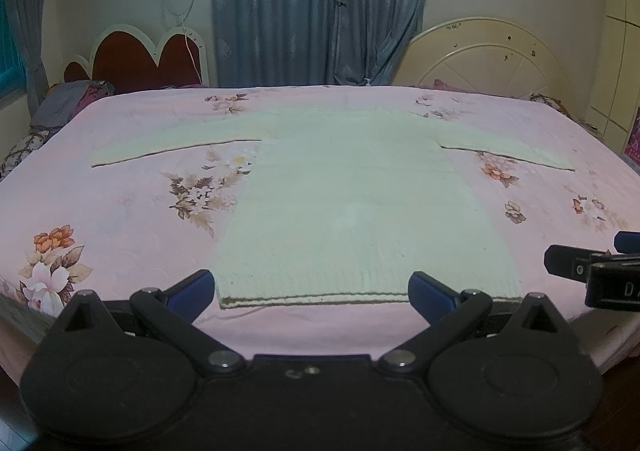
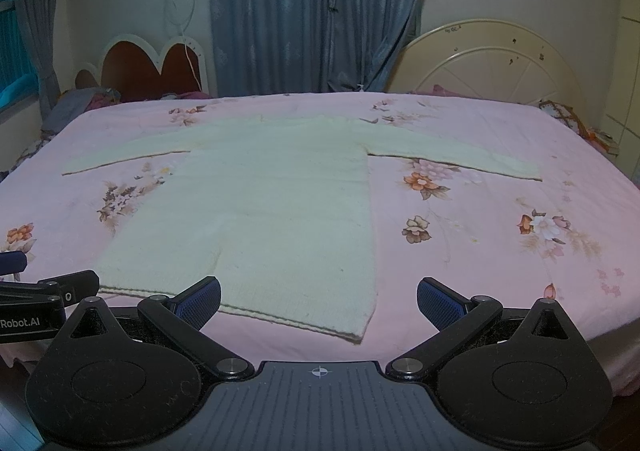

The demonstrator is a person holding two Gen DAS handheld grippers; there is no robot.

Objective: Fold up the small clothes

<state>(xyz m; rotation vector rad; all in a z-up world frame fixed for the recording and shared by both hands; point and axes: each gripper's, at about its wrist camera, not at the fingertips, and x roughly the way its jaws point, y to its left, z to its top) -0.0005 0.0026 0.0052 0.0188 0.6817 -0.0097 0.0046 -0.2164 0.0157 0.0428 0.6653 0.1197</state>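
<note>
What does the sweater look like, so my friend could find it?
Look at the big bed with the pink flowered sheet. The sweater lies flat in the middle, both sleeves stretched out sideways. It is the only plain, pale cream thing there, with no flowers on it.

sweater (image 1: 352, 203) | pale cream knit | flat, unfolded, sleeves spread sideways | hem nearest, on pink floral bedsheet (image 1: 120, 219)

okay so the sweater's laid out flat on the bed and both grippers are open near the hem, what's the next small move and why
Probably reach the left gripper out to the left sleeve and pinch its cuff, to fold it across the body. The sweater lies flat on the bed, both sleeves spread wide, nothing folded, and both the left and the right gripper have jaws open and empty.
</note>
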